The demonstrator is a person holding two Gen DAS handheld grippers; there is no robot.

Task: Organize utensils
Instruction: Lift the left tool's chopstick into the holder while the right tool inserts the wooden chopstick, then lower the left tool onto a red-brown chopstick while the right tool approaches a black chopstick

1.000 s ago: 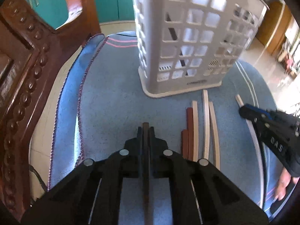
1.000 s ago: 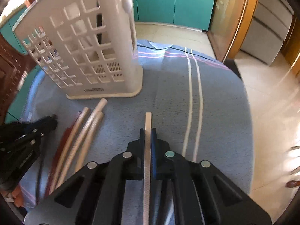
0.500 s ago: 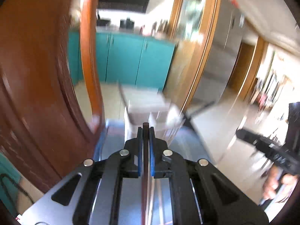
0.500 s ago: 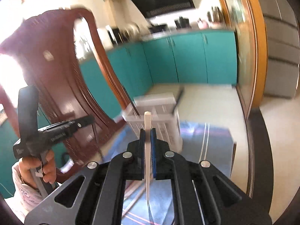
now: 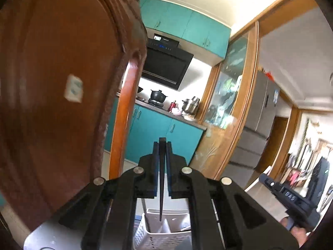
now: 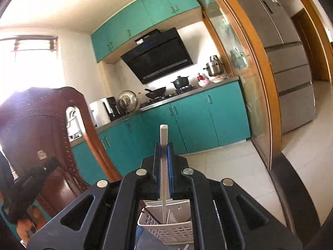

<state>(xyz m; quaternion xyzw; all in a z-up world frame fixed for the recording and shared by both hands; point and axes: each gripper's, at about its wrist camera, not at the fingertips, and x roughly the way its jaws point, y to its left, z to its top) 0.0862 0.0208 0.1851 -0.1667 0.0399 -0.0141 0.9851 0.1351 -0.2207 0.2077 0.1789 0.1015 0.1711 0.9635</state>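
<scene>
So we've got both grippers up in the air, pointing level at the kitchen. Our left gripper (image 5: pixel 162 153) is clenched on a dark chopstick (image 5: pixel 161 179), which runs straight down the centre of the left wrist view; its thin end hangs over the open top of the white basket (image 5: pixel 166 232) at the bottom centre of the frame. The basket has a divider inside, and the tip sits above the left section as far as we can tell.

Our right gripper (image 6: pixel 164 154) is pinched on a pale chopstick (image 6: pixel 164 166), square end poking up past the fingers mid-frame, the other end reaching down into the mouth of the same white basket (image 6: pixel 166 229) at the bottom centre of the right wrist view. Whether it's actually touching anything inside, we can't tell.

Each gripper shows up in the other's camera: the right one in the lower right corner of the left view, the left one at the lower left of the right view.

Background stuff: a brown wooden chair back (image 5: pixel 62 83) fills the left side of the left view, with teal cabinets (image 6: pixel 187 120) and a black range hood (image 6: pixel 158 56) mid-frame behind.
</scene>
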